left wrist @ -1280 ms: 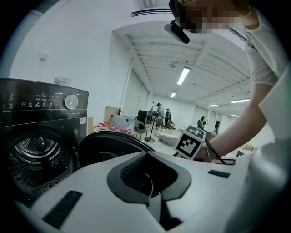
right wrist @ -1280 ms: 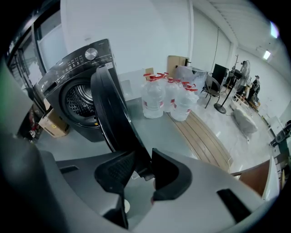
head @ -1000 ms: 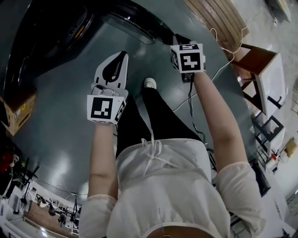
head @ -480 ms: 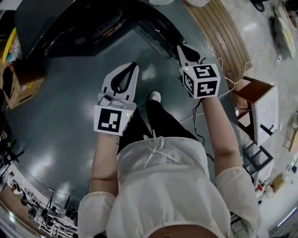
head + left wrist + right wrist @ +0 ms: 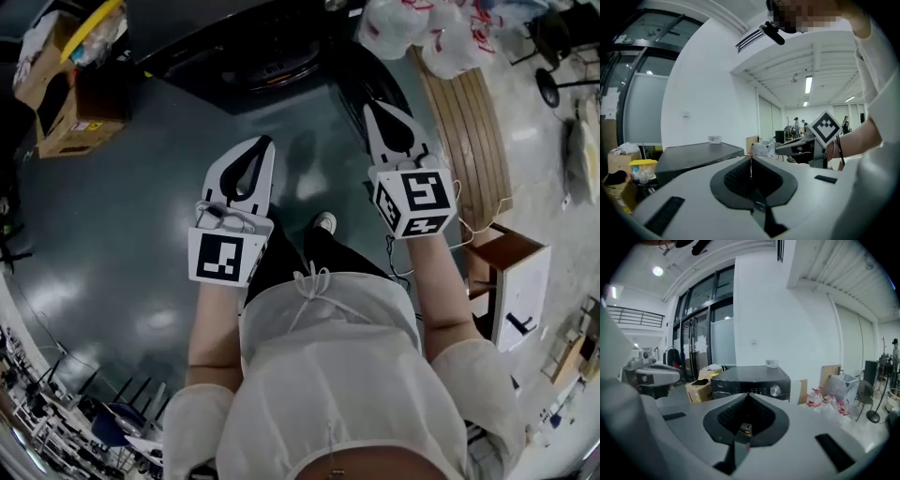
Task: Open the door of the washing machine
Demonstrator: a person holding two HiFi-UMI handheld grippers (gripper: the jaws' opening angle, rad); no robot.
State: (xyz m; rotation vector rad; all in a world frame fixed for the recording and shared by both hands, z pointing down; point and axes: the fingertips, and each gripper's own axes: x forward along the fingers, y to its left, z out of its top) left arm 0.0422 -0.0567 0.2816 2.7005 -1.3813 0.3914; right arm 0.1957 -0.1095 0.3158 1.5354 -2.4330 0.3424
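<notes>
The black washing machine (image 5: 246,42) stands ahead of me at the top of the head view. The right gripper view shows its front panel with a round knob (image 5: 775,390). No door shows in any view. My left gripper (image 5: 266,142) is held out over the grey floor, its tips together and nothing between them (image 5: 751,158). My right gripper (image 5: 372,106) points toward the machine's right side, also shut and empty (image 5: 746,394). Both are well short of the machine (image 5: 696,157).
Cardboard boxes (image 5: 67,117) sit left of the machine, one with a yellow item on top. White plastic bags (image 5: 420,30) lie to its right beside stacked wooden boards (image 5: 480,141). A brown stool (image 5: 506,272) and a cable are at my right.
Both grippers have come up and now point more level toward the machine. The head view has swung so the bags and boxes around the machine show.
</notes>
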